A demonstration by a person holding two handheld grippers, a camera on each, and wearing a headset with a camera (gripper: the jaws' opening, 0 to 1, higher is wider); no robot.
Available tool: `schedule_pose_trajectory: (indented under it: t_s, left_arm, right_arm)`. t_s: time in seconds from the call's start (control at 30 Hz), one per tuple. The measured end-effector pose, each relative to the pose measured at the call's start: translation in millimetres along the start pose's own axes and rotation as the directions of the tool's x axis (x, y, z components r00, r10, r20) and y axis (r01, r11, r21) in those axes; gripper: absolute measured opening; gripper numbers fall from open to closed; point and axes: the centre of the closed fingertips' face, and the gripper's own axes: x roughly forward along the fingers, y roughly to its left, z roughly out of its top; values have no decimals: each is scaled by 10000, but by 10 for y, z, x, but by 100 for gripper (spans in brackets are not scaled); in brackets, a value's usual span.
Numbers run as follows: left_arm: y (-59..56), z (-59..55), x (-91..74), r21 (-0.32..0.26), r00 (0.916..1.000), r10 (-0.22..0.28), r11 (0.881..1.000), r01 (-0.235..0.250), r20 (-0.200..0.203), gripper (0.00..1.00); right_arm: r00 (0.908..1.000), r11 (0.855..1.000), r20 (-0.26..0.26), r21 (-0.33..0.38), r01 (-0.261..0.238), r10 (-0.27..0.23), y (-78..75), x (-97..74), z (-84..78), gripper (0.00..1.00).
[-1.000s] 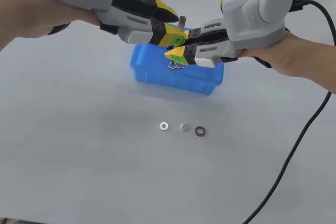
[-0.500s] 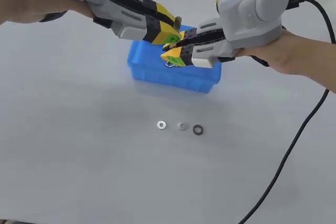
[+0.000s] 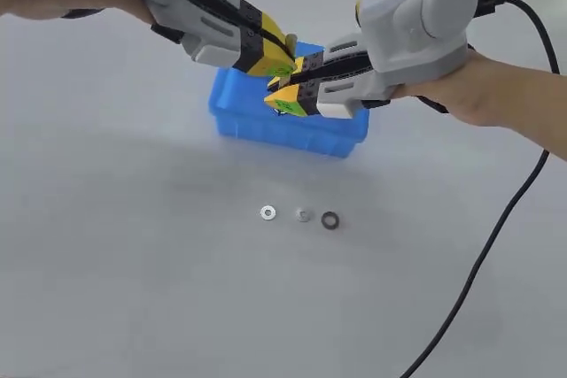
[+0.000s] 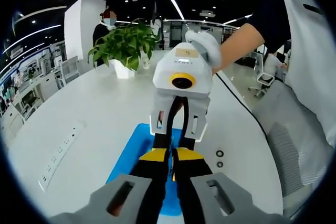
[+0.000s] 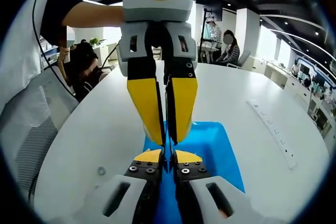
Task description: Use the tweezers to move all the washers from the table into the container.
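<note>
Over blue container (image 3: 266, 126) on white table (image 3: 133, 263) | office (image 4: 31, 56) | left tongs (image 3: 282, 65), right tongs (image 3: 281, 98) closed

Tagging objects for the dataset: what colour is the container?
The container is plain bright blue, seen best in the head view.

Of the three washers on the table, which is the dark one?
The right-end washer in the head view's row: a dark ring, while the middle washer and left-end washer are silvery.
</note>
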Motion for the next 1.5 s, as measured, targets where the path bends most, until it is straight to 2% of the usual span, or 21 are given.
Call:
schedule_pose_trajectory:
  t_s: [0.03, 0.07, 0.23, 0.57, 0.67, 0.8, 0.93, 1.03, 1.2, 1.4, 1.47, 1.5]
  left_arm:
    - [-3, 8, 5, 242, 10000, 1, 9997, -2, 36, 7]
    - [-16, 6, 4, 214, 10000, -30, 9998, 30, 31, 7]
    - [-32, 38, 0, 866, 9999, 57, 9962, -69, 136, 6]
    - [-62, 46, -30, 811, 9996, -101, 9967, 79, 262, 6]
    - [-17, 50, -42, 849, 9995, -38, 9964, 11, 311, 6]
    - [8, 43, -53, 965, 9997, -33, 9953, 8, 251, 6]
    - [0, 41, -58, 1046, 9998, -115, 9945, 98, 158, 6]
    - [8, 52, -63, 1167, 9999, -136, 9931, 125, 87, 6]
    - [44, 88, -86, 1297, 9998, -180, 9914, 171, 59, 6]
    - [65, 98, -127, 1490, 9999, -107, 9888, 109, -22, 6]
    - [72, 112, -162, 1566, 10000, -48, 9877, 51, -23, 6]
    - [83, 131, -186, 1524, 10000, 4, 9883, -7, 24, 6]
  right_arm:
    - [10000, 10000, -1, -6, 9, -9, 0, -2, 1, 8]
    - [10000, 10000, -14, -17, 18, -18, -3, -4, -2, 8]
    - [10000, 10000, 37, 24, 76, -76, -12, -23, 7, 8]
    - [10000, 10000, 5, -45, 69, -69, -9, -15, 13, 10]
    - [9999, 9999, 25, -51, 163, -163, -28, -16, 33, 11]
    - [9996, 9996, 77, -4, 268, -268, -45, -13, 62, 18]
    - [9997, 9997, 54, 20, 226, -226, -25, -3, 69, 18]
    - [9996, 9994, -24, 181, 283, -283, -28, -5, 52, 23]
    - [9989, 9984, -33, 315, 467, -466, -46, -77, 31, 26]
    - [9965, 9960, 341, 496, 748, -766, -71, -204, 45, 33]
    - [9947, 9939, 519, 699, 853, -890, -74, -241, 61, 40]
    - [9928, 9934, 841, 838, 781, -852, -55, -252, 109, 46]
